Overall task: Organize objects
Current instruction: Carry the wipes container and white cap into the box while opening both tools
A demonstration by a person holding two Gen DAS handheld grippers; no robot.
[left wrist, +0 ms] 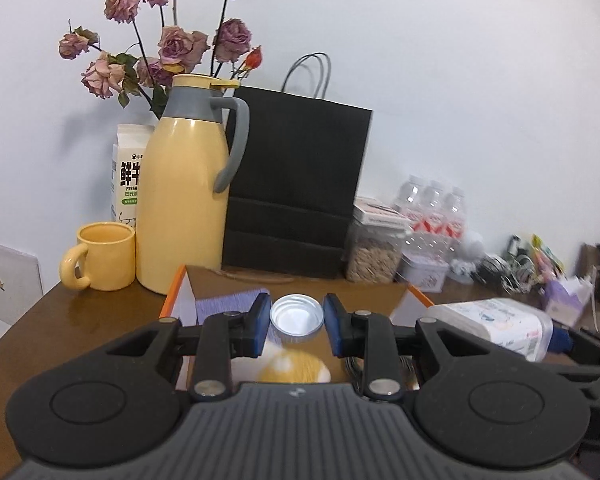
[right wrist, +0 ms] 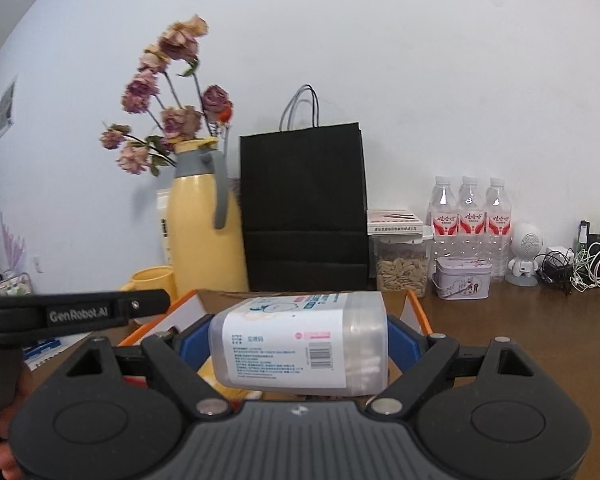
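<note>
Cardboard box (left wrist: 414,300), orange-edged with open flaps, sits on the brown worktop (left wrist: 84,312) in front of a black paper bag (left wrist: 296,184) and a glossy yellow thermos jug (left wrist: 184,200); it looks like the place where things are being gathered. The right gripper (right wrist: 296,344) has its jaws clamped wide on a clear plastic tub (right wrist: 300,340), labelled and lying on its side above the box. That smooth, rounded wall could slide or roll between the blue pads if the hand tilts. The left gripper (left wrist: 296,322) has its jaws partly apart; a round silver metal lid (left wrist: 297,314) shows between them, but whether the pads press on it I cannot tell, and such a thin, slick rim could drop.
</note>
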